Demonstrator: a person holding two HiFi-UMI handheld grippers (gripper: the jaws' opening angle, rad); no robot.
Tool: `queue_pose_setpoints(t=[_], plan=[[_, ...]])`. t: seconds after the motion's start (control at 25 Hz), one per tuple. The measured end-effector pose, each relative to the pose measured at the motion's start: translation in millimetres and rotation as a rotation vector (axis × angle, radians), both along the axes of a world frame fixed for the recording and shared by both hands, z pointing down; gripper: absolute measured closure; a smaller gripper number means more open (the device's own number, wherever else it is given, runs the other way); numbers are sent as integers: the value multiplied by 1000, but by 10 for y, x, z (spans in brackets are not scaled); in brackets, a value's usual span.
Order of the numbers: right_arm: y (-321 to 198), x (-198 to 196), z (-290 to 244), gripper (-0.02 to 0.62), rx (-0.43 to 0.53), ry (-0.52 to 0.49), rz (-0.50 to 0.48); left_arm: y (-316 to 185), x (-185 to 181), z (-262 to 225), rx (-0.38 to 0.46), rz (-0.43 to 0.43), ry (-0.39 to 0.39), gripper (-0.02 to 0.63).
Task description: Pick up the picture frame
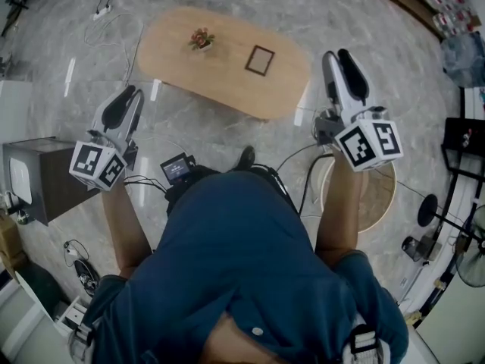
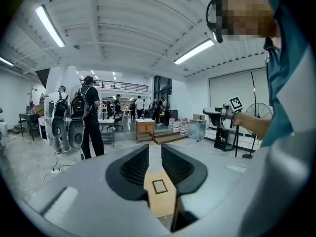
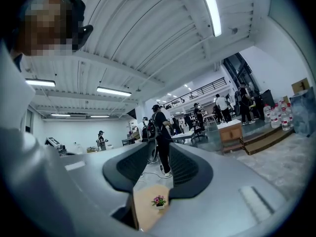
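A small dark picture frame (image 1: pixel 260 60) lies flat on the right part of a low oval wooden table (image 1: pixel 227 82), well ahead of me. Both grippers are held up in the air, short of the table and touching nothing. My left gripper (image 1: pixel 130 91) is open by a narrow gap; between its jaws the left gripper view shows the picture frame (image 2: pixel 159 185) on the table (image 2: pixel 161 206), far off. My right gripper (image 1: pixel 337 54) is also narrowly open and holds nothing; its view looks at the table (image 3: pixel 145 214) and a little flower pot (image 3: pixel 158 201).
The pink flower pot (image 1: pixel 201 40) stands on the table's left part. A dark box (image 1: pixel 45 177) sits at my left, a round stool (image 1: pixel 379 196) and a fan (image 1: pixel 470 260) at my right. Cables cross the floor. People (image 2: pixel 91 117) stand far behind.
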State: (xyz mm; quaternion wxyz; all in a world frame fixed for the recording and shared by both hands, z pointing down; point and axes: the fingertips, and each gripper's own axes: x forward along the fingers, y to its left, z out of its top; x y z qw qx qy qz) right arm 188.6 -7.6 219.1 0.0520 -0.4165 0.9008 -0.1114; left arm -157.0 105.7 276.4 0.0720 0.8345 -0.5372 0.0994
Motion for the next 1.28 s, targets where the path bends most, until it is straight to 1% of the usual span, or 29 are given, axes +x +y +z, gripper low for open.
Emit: queue_pose_setpoints(t=[0.2,0.32,0.4,0.52,0.68,0.88,1.12,1.28], plan=[[-193,0,85,482,-23,-1,12,-190,-35,52,-21,3,1,531],[-273,-50,175,482,-47,11,28,-367,-70,99,-36,28,6,531],[-337,-73,230,482,-61,20,52,-527,-82,146,-47,63,7,531],[-438,-120,252,482,-68,31,106,-821,-134,179,-44,130,19,531],[-536,-234,210,482,-73,42,182,-1245,-281,132,-22,208,35,531],[-654,-332,102,482,-57,57,295,-1764,-398,46,9,315,55,531],[-727,-481,162,482,-80,70,377,-2108,-515,73,4,410,64,531],[-805,-529,171,482,-95,84,408,-2292,-565,77,3,443,71,531]])
